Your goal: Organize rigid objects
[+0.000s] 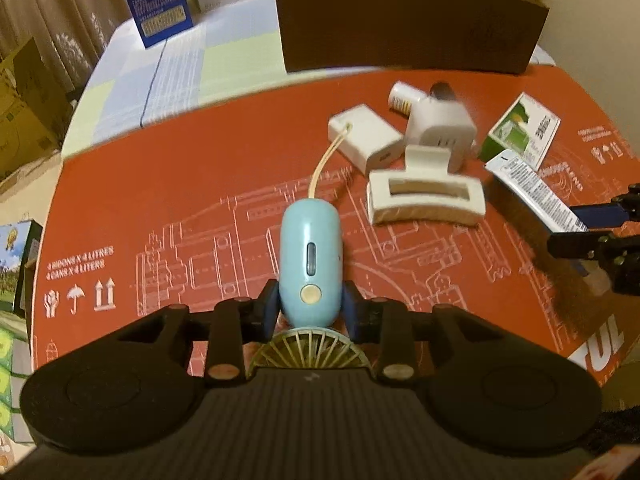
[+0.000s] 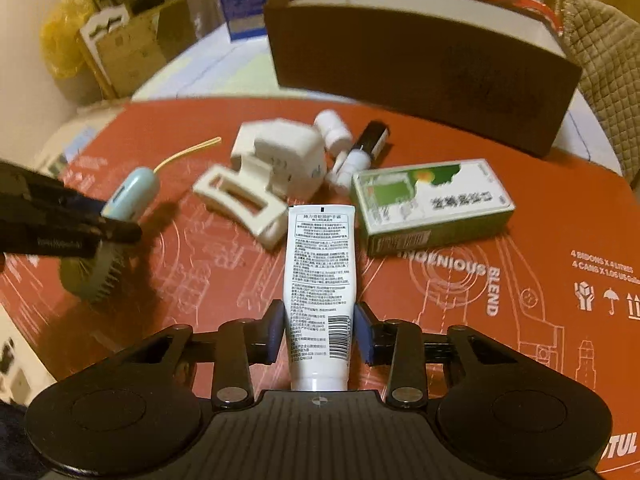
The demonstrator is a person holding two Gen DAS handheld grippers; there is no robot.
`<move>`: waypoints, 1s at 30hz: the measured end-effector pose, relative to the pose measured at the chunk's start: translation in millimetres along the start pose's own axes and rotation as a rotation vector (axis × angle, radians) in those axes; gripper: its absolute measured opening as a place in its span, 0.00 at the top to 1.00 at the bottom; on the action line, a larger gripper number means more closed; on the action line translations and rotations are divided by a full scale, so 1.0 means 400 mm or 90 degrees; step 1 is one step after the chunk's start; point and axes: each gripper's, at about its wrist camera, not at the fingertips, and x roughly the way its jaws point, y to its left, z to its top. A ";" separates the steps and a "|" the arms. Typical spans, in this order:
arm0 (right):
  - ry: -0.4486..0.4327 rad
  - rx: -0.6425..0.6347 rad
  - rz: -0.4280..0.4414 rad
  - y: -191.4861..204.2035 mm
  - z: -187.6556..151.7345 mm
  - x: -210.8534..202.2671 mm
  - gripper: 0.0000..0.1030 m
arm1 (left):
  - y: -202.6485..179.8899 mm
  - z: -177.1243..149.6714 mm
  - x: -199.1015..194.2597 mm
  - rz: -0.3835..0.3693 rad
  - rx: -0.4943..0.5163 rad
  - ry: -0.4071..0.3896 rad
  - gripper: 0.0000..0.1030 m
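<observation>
**Clutter ahead, open worktop on the near left**

The red worktop (image 1: 160, 208) lies bare on the near left. Ahead, a white clip (image 1: 426, 196), charger (image 1: 366, 142), adapter (image 1: 440, 128), bottle (image 1: 404, 98) and green box (image 2: 432, 204) crowd together, touching or just beside one another. Behind them the brown box (image 2: 420, 64) walls off the far edge.

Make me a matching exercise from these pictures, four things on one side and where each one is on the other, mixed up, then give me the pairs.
Things:
1. blue handheld fan
2. white tube
3. green box
4. brown bin

Places:
A. lying on the red cardboard, right of the tube
B. held between the right gripper's fingers
C. standing behind the red cardboard
D. held between the left gripper's fingers

Pairs: 1-D, 2-B, 3-A, 4-C
</observation>
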 end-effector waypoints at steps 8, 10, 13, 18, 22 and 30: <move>-0.050 0.040 0.022 -0.013 0.039 -0.052 0.67 | -0.010 0.044 -0.029 -0.002 0.004 -0.048 0.73; -0.059 0.045 0.026 -0.015 0.042 -0.061 0.67 | -0.015 0.051 -0.033 -0.004 0.004 -0.057 0.73; -0.071 0.050 0.021 -0.020 0.050 -0.070 0.67 | -0.020 0.064 -0.039 -0.008 0.005 -0.067 0.73; -0.085 0.063 0.010 -0.040 0.061 -0.084 0.67 | -0.032 0.080 -0.051 -0.014 0.011 -0.085 0.73; -0.099 0.069 0.000 -0.055 0.075 -0.096 0.67 | -0.037 0.095 -0.065 -0.017 0.014 -0.101 0.73; -0.131 0.071 -0.012 -0.077 0.113 -0.128 0.67 | -0.036 0.145 -0.112 -0.024 0.013 -0.146 0.73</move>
